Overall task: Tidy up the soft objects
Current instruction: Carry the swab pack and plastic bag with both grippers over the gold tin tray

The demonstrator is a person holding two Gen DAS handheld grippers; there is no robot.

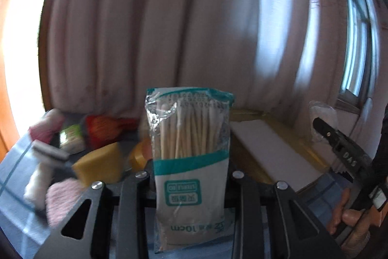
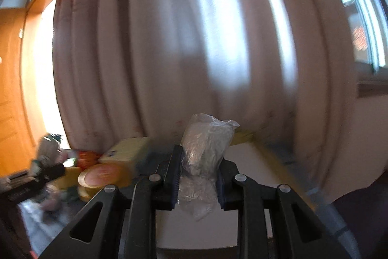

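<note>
Your left gripper (image 1: 191,176) is clamping the cotton-swab packet (image 1: 190,157); only your right view shows the right gripper (image 2: 198,176) pinching a clear plastic bag (image 2: 203,152).

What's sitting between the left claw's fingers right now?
A pack of cotton swabs, held upright between the left claw fingers, as the left wrist view shows. Nothing else shows in that gap.

A table with a blue checked cloth (image 1: 14,176) is carrying a blurry heap: a yellow sponge (image 1: 99,165), a tape roll (image 1: 138,154), something red (image 1: 106,129), and pink fluffy things (image 1: 61,198), maybe cloths. A white board (image 1: 271,152) is lying flat nearby.
</note>
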